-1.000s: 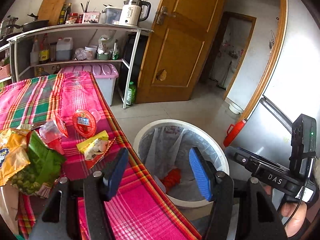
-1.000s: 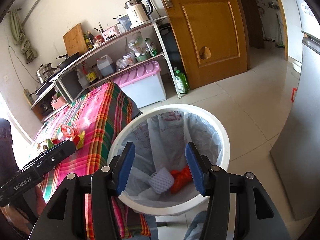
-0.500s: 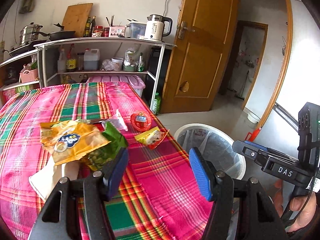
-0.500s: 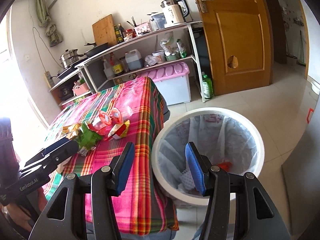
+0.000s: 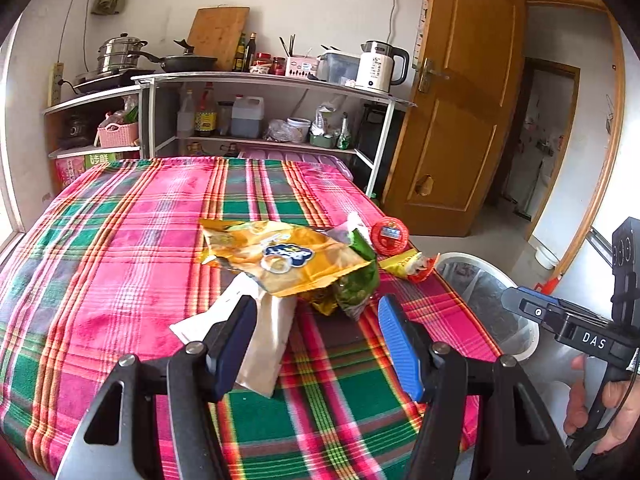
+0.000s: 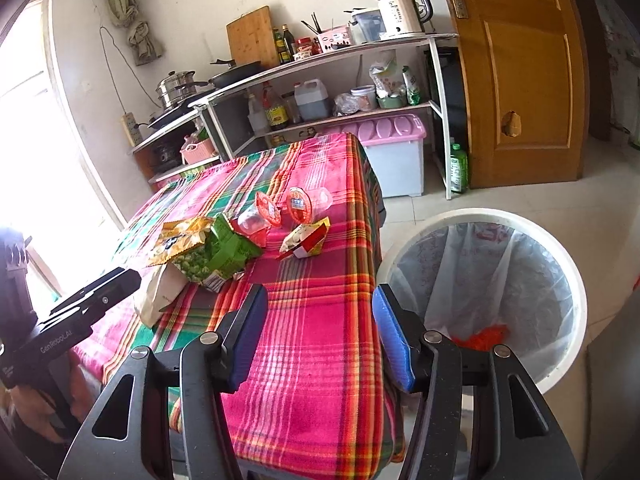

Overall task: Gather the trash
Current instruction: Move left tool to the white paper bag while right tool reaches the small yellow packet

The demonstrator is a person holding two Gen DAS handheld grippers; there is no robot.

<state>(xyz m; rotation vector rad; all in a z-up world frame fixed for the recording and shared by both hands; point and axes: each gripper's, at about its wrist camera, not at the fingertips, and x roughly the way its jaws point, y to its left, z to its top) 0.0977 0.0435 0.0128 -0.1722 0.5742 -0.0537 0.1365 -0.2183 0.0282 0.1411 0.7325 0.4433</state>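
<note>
Hovering above the plaid-clothed tabletop [image 5: 120, 248], left claw [image 5: 318, 340] and right claw [image 6: 320, 334] gape empty; crumpled yellow snack bag [image 5: 280, 256], round white lined bin [image 6: 560, 264].

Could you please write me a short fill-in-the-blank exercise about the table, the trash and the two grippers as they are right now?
1. The left gripper and the right gripper are both ____ and hold nothing.
2. The yellow snack bag lies partly on top of the ____ snack bag.
3. The white trash bin stands on the ____ beside the table.
4. The orange piece of trash lies inside the ____.

Missing words: open; green; floor; bin
</note>
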